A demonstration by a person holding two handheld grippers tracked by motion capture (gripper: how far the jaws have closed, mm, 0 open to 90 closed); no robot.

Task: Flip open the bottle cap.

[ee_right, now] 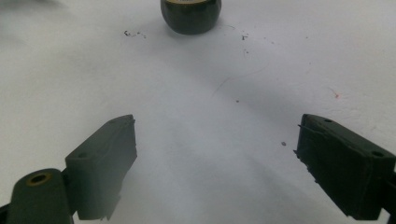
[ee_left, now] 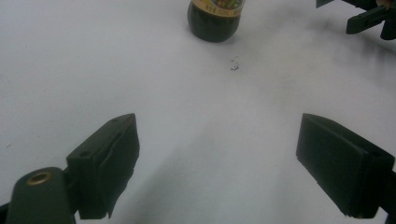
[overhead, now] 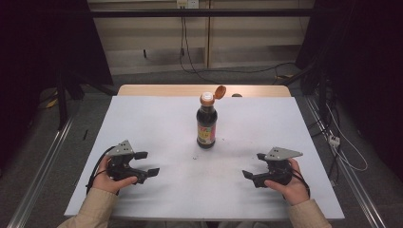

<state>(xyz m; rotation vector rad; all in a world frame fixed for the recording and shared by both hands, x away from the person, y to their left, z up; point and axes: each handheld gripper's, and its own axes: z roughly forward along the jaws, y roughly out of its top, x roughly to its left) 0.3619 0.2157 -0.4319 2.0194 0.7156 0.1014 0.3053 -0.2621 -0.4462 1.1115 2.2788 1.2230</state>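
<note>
High view: a dark glass sauce bottle with a yellow and red label [overhead: 206, 124] stands upright on the white table top [overhead: 157, 118], about midway between the left and right edges and a little nearer the far edge than the near one. Its orange flip cap [overhead: 219, 92] is hinged open and leans back to the right, leaving the neck uncovered. A few small dark specks [overhead: 195, 156] lie on the table just in front of the bottle.

The left gripper [overhead: 147, 163] rests near the near left corner, held in a hand [overhead: 105, 178] with a beige sleeve. Its black jaws stand wide apart and hold nothing. The right gripper [overhead: 255, 165] sits near the near right corner in the other hand [overhead: 291, 184], jaws likewise spread wide with nothing between them. Both grippers point inward toward the bottle and are well apart from it.

In the left gripper view, the bottle's dark base [ee_left: 214, 21] shows at the top edge, far beyond the open jaws, with bare white table between. In the right gripper view, the bottle's base [ee_right: 190, 16] also sits at the top edge, beyond the parted jaws.
</note>
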